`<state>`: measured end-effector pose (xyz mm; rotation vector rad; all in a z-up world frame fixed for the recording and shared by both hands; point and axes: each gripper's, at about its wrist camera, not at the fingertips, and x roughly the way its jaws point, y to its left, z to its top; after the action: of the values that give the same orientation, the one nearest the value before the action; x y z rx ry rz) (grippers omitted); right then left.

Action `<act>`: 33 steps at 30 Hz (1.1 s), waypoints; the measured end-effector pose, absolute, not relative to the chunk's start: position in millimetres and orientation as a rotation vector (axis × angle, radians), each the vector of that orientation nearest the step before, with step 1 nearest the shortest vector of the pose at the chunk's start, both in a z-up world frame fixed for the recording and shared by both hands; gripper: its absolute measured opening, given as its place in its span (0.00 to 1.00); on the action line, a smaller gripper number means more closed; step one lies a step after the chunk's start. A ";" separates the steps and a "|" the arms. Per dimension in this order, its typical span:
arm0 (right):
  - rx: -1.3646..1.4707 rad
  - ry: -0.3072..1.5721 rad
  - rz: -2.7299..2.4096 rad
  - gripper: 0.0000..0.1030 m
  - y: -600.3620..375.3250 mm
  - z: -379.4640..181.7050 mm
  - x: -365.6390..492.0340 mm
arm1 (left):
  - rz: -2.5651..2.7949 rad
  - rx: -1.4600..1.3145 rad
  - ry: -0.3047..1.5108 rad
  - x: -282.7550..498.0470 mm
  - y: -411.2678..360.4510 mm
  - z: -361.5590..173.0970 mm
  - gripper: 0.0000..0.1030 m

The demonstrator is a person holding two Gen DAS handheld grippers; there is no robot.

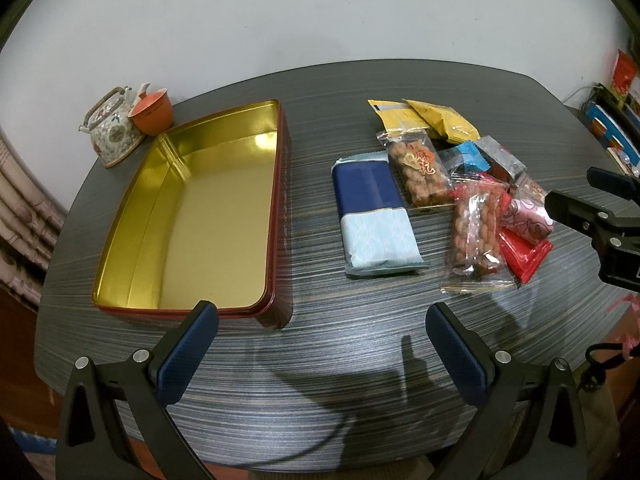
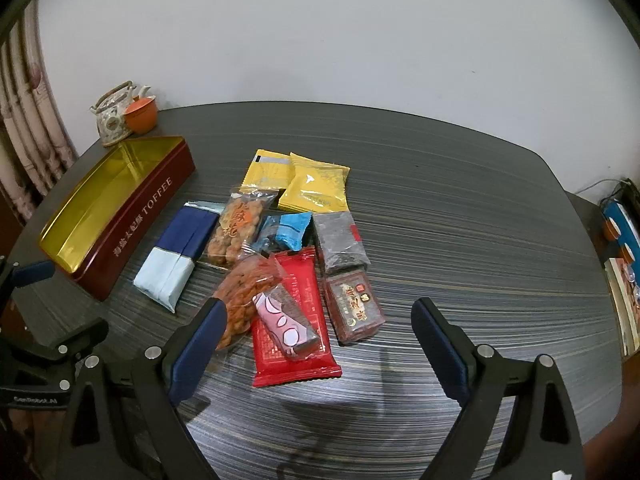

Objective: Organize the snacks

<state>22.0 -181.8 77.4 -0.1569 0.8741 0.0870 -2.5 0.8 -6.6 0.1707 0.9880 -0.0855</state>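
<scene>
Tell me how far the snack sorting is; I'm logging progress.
Nothing is done: the tin is empty. Nothing is in hand: left gripper and right gripper are open. Left: every snack lies on the table beside the tin.

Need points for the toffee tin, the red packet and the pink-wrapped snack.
toffee tin (image 2: pixel 144 216), right wrist view, on its dark red side wall.
red packet (image 2: pixel 308 280), right wrist view, on its upper right face.
pink-wrapped snack (image 2: pixel 282 324), right wrist view, on the wrapper's middle.
</scene>
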 end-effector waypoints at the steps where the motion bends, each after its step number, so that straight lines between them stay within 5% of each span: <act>1: -0.158 0.874 0.087 0.89 -181.1 77.4 22.0 | -0.087 0.168 0.988 -2.6 1.2 -6.4 1.00; 10: -0.167 0.879 0.098 0.88 -179.9 74.6 22.3 | -0.084 0.164 0.988 -4.1 3.3 -8.1 1.00; 33: -0.182 1.007 0.177 0.59 -186.6 37.2 43.2 | -0.103 0.172 1.013 5.6 3.4 -10.9 1.00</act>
<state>43.2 -186.6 37.2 -0.1816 1.0070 0.1772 5.6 3.4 -10.9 0.1719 1.0131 -0.1034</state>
